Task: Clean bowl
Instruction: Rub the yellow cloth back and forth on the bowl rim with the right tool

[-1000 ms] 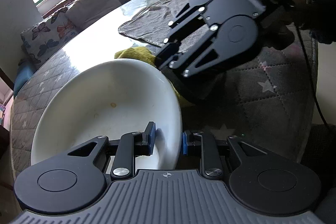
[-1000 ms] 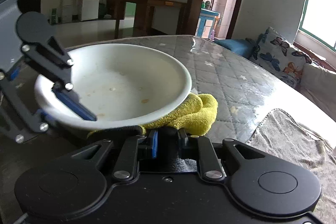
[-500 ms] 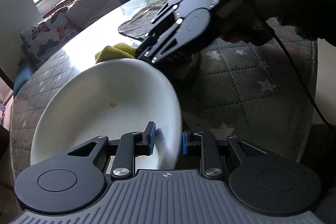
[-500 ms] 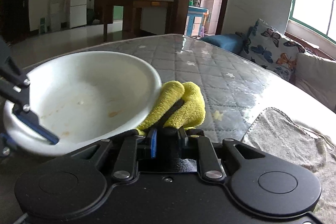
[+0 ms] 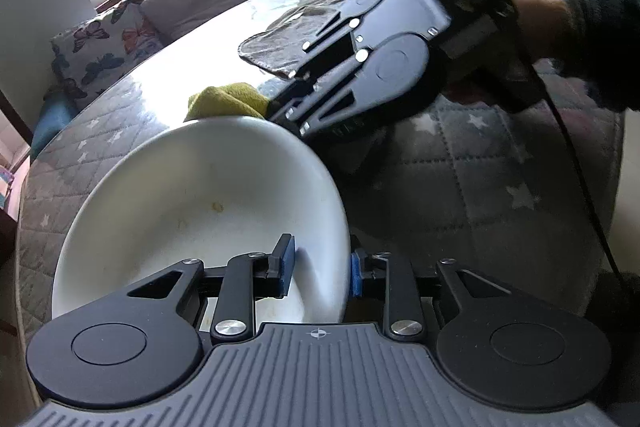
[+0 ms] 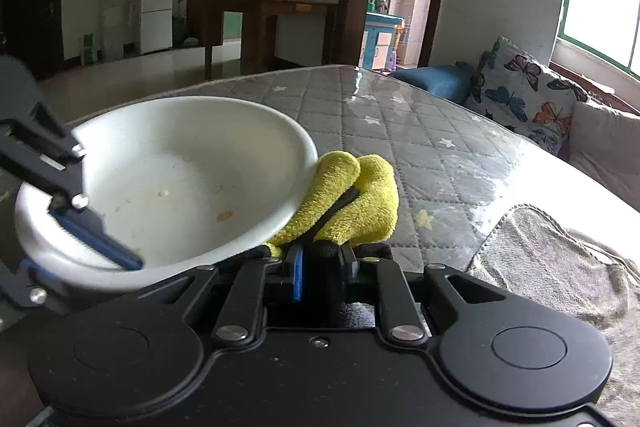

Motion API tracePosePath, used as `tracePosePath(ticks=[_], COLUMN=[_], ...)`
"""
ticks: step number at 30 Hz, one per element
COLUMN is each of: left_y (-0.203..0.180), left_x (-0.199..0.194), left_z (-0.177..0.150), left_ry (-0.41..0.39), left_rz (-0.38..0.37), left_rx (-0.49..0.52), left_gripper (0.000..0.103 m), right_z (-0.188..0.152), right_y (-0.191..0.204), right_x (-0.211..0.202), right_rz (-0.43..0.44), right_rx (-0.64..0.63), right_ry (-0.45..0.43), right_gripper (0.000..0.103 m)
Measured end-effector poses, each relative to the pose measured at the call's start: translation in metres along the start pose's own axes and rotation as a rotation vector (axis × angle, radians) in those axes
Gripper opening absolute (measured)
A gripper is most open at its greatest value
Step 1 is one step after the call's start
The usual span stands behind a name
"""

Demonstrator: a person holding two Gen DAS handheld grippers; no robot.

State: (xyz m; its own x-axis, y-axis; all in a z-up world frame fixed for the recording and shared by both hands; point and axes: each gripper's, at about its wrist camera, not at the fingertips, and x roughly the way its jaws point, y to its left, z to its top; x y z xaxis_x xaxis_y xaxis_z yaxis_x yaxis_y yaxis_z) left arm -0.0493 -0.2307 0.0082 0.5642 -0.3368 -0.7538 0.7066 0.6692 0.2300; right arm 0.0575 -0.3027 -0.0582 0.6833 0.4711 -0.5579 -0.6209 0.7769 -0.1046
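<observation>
A white bowl (image 5: 192, 211) with small food specks inside is tilted above the quilted table. My left gripper (image 5: 320, 267) is shut on the bowl's near rim, one blue pad inside and one outside. The same bowl (image 6: 172, 179) fills the left of the right wrist view, with the left gripper's fingers (image 6: 92, 239) clamped on its rim. My right gripper (image 6: 320, 263) is shut on a yellow cloth (image 6: 352, 199), which hangs just beyond the bowl's far rim, touching its outside. In the left wrist view the yellow cloth (image 5: 228, 101) peeks over the bowl's far edge.
A grey towel (image 6: 560, 267) lies spread on the table (image 6: 420, 131) to the right of the cloth; in the left wrist view the grey towel (image 5: 288, 43) is behind the right gripper. A sofa with butterfly cushions (image 6: 528, 95) runs along the table's far side. A person's sleeved hand (image 5: 560, 23) holds the right gripper.
The right gripper with the yellow cloth has risen from under the bowl's side to beside and above its far rim. The left gripper's hold on the bowl is unchanged.
</observation>
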Motion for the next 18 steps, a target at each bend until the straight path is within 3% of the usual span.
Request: tracePosePath(ticks=[7,18], left_y=[0.005,0.005], left_x=[0.009,0.008], left_z=[0.015,0.015], left_ry=[0.012,0.009], left_rz=[0.005,-0.015], left_rx=[-0.049,-0.026], left_gripper=[0.035,0.034], right_z=[-0.004,-0.013], right_y=[0.011,0.022], right_x=[-0.009,-0.03], right_rz=[0.017,0.048], right_rx=[-0.02,-0.074], right_ry=[0.0,0.006], right_gripper=[0.019,0.019])
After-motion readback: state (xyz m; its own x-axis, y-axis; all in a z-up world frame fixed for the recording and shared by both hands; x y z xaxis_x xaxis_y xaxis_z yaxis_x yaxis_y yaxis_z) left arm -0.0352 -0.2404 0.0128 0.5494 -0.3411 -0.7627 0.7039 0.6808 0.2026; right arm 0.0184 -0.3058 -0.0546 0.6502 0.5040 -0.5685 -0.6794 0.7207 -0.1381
